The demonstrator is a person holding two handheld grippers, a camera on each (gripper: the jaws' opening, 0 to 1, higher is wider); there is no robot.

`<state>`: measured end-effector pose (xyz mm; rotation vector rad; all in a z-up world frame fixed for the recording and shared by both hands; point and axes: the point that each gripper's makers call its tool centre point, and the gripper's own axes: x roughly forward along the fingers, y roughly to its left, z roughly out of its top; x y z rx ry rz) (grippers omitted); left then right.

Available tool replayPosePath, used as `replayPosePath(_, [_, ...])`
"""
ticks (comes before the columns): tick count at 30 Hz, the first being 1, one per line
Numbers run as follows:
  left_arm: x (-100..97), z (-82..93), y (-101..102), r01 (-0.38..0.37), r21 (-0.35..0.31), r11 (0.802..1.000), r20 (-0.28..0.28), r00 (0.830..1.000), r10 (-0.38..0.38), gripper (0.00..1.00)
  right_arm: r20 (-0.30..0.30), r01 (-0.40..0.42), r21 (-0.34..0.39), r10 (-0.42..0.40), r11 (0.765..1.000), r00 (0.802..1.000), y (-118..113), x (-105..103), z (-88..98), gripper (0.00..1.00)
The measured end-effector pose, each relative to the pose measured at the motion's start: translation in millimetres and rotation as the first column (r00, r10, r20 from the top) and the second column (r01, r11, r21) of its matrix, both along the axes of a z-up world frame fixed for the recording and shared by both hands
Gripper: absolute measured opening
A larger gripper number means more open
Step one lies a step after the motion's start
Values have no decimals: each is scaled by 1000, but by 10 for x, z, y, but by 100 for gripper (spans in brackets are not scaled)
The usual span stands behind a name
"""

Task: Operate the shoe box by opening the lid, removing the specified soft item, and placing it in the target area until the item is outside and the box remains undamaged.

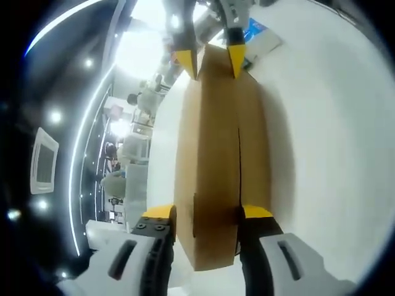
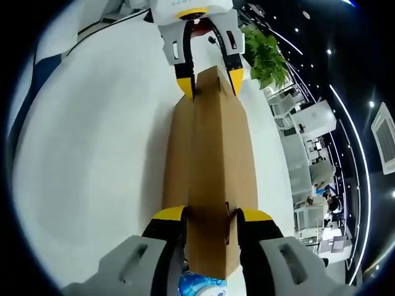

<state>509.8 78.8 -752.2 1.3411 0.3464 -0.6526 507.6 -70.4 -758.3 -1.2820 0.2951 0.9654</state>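
Note:
A brown cardboard shoe box [image 1: 216, 154] lies lengthwise on the white table [image 1: 327, 135], with a seam running along its length. My left gripper [image 1: 208, 213] has its yellow-tipped jaws pressed against both sides of the near end. At the far end my right gripper [image 1: 211, 58] clamps the box the same way. In the right gripper view the box [image 2: 213, 148] stretches from my right gripper [image 2: 212, 214] up to the left gripper [image 2: 210, 80]. The lid looks down; nothing of the box's inside shows.
A blue and white object [image 2: 202, 287] lies just under the right gripper, and a blue item [image 1: 256, 31] sits beyond the box. A green plant [image 2: 266, 55], office desks and people [image 1: 145, 92] stand past the table's edge. White table [image 2: 92, 154] spreads beside the box.

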Motion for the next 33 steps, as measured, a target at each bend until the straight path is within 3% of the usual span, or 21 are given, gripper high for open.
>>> replayPosePath(3, [-43,13,-27,-5,-25,1000,-4,1000,5,53,-25,9,-2,-10,1000,1000,-27,-34,-56,31])
replayPosePath(5, [-71,-57,-17,10,2,1000,-7,1000,-10,52,-1,-4,-46,3,999,1000,-75,-14,-105,28])
replayPosePath(9, [-75,-138,16,-2,7,1000,-19,1000,2,51,-30,25,-42,-26,999,999,-105,-18,-222,29])
replayPosePath(19, [-100,-268,74,-6,34,999,-27,1000,7,51,-25,32,-33,-33,999,999,-99,-96,-287,39])
replayPosePath(23, [-51,-350,59,27,84,996,1,1000,-27,48,12,40,-44,-40,998,999,-113,-43,-338,41])
replayPosePath(26, [-28,-437,59,29,102,994,5,1000,-29,46,71,41,-79,-35,996,997,-142,5,-367,43])
replayPosePath(33, [21,-477,72,9,100,995,44,999,-14,47,157,48,-103,-31,993,987,-107,84,-411,44])
